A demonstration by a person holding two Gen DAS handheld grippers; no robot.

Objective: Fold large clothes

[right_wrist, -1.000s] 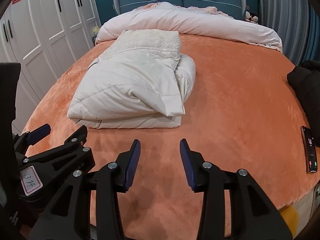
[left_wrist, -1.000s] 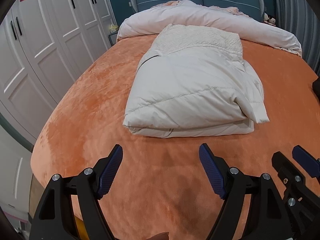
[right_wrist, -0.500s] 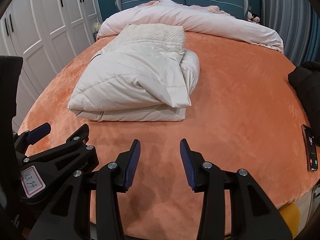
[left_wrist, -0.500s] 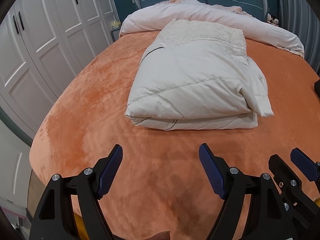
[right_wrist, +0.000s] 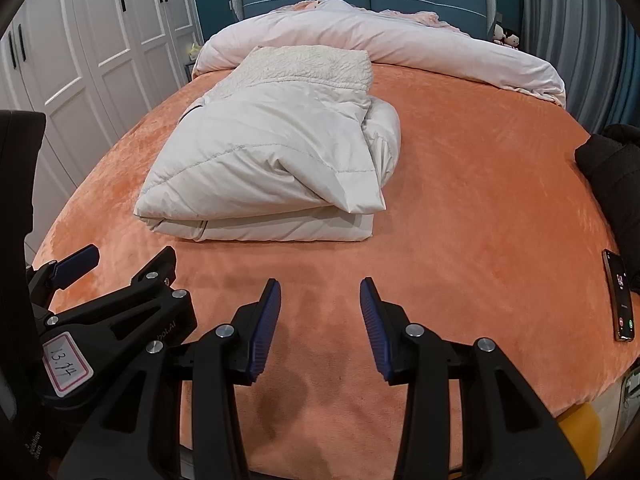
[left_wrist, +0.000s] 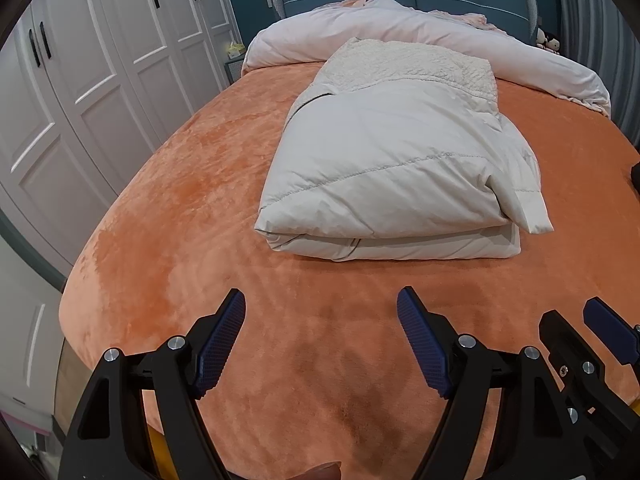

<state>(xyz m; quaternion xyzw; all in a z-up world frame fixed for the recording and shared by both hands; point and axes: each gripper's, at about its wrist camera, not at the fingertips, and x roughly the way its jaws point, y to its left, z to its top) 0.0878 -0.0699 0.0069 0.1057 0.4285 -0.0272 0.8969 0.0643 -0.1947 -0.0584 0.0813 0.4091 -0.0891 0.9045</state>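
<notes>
left wrist view has the left claw [left_wrist: 320,336] spread wide with nothing between its pads, hovering above the bare orange bed cover [left_wrist: 168,208]. right wrist view has the right claw [right_wrist: 320,326] parted more narrowly, also empty. the two claws sit side by side, each one's edge showing in the other's view.

the task's thing, a pale padded coat [right_wrist: 272,164], lies ahead of both claws, apart from them, with bare cover in between. it is ahead and a little right of the left claw, ahead and left of the right claw. it looks already folded into a thick rectangular bundle, fleecy lining on the far end, one flap overlapping at the right corner.

my reading: the folding of this piece seems done or nearly so, and both claws are clear of it. a next move would call for either tidying that loose right flap or reaching to the dark garment [right_wrist: 612,176], far right of the right claw, near a phone [right_wrist: 619,296].
</notes>
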